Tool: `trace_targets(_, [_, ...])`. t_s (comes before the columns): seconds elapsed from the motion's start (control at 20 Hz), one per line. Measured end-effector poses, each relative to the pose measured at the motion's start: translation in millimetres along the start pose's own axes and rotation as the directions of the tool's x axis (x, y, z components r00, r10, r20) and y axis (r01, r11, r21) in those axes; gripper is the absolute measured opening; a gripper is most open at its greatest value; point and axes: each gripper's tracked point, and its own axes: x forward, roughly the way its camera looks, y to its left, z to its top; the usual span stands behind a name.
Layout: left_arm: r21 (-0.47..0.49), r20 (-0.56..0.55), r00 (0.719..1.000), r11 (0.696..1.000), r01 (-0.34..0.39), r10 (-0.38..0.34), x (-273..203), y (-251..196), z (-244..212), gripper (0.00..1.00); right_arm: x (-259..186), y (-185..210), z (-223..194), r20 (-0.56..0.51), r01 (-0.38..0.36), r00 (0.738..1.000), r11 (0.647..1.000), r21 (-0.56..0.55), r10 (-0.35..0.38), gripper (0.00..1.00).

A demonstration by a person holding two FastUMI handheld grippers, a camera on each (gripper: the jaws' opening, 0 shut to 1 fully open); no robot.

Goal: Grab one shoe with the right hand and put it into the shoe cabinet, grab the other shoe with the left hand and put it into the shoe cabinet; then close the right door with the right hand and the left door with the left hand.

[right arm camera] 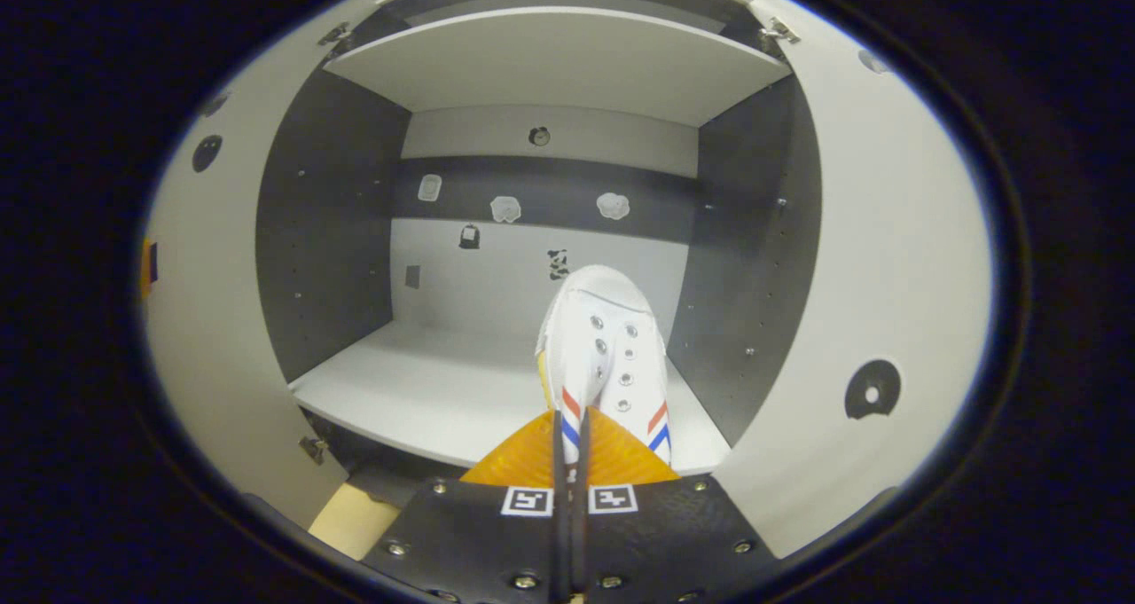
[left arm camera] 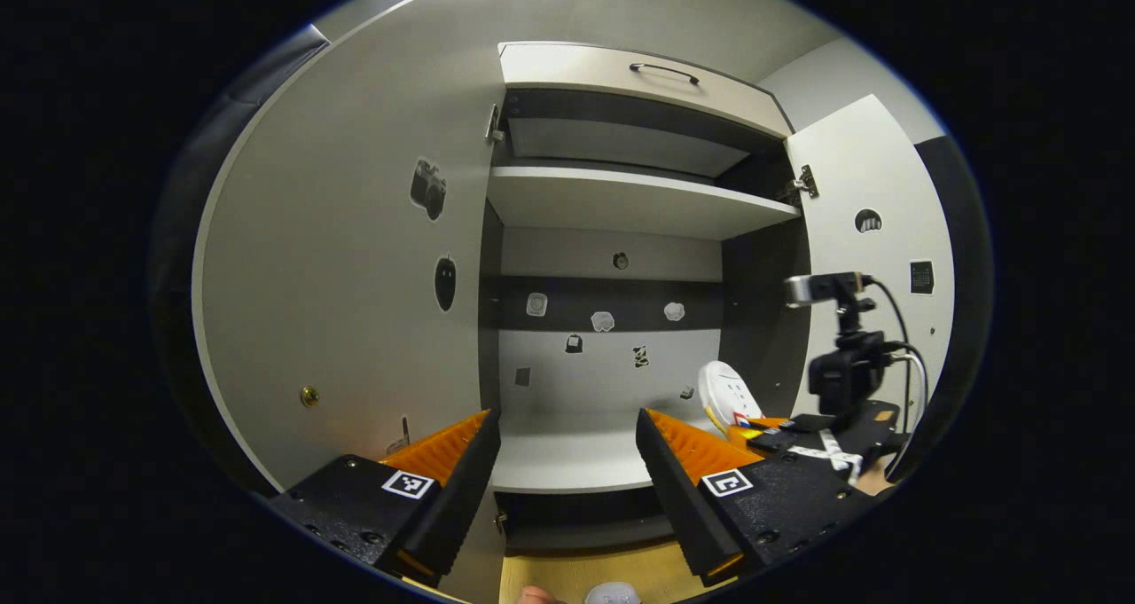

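- With both doors swung wide, shoe cabinet found open and facing both cameras; lower shelf bare apart from the one shoe at its right end.
- Left door standing fully open in the left gripper view; right door likewise open in the right gripper view. Neither closing step begun.
- First shoe, white with red and blue stripes, seen toe-forward over the right part of the lower shelf, close beside the cabinet's right inner wall. Same shoe visible at the shelf's right end in the left gripper view. Cannot tell whether the sole rests on the shelf or hangs just above it.
- Right gripper clenched, fingers pressed close together on the shoe's heel end. Judged: first placement nearly done, release not yet made.
- Right gripper also seen from the left gripper view, low at the cabinet's right side, with its camera mount above it.
- Left gripper released, jaws well apart, nothing between them, pointed at the middle of the lower shelf.
- Small pale object at the bottom edge of the left gripper view, on the wood-toned floor; possibly the second shoe, too little shown to tell.
- Judged remaining: let go of first shoe, fetch and place second shoe with left gripper, shut right door, shut left door.
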Motion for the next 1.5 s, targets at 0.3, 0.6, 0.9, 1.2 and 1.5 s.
trace_targets(0.3, [-0.011, 0.003, 1.000, 1.000, 0.023, -0.023, -2.5, -2.3, -2.0, 0.94, 65.3, 5.4, -10.2, -0.048, 0.027, 0.998, 0.999, -0.019, -0.028, 0.00])
trace_targets(0.6, [-0.022, 0.039, 0.999, 0.999, 0.038, -0.037, -2.3, -2.9, 4.1, 0.93, 103.4, 1.4, -32.3, -0.112, 0.064, 0.992, 0.998, 0.000, -0.064, 0.00])
trace_targets(0.9, [-0.010, 0.038, 0.998, 0.999, 0.046, -0.046, -2.6, -4.2, 3.1, 0.93, 112.7, -2.9, -40.6, -0.177, 0.083, 0.981, 0.996, 0.043, -0.074, 0.02])
trace_targets(1.2, [-0.043, 0.003, 0.998, 0.998, 0.056, -0.056, -4.3, -6.5, -8.6, 0.94, 86.4, -5.4, -14.6, -0.116, 0.053, 0.992, 0.998, 0.036, -0.048, 0.19])
trace_targets(1.5, [-0.017, -0.081, 0.996, 0.999, 0.043, -0.044, -5.2, -6.1, -45.7, 0.94, 4.2, -14.1, 56.8, 0.084, 0.039, 0.996, 0.998, 0.044, -0.042, 0.20])
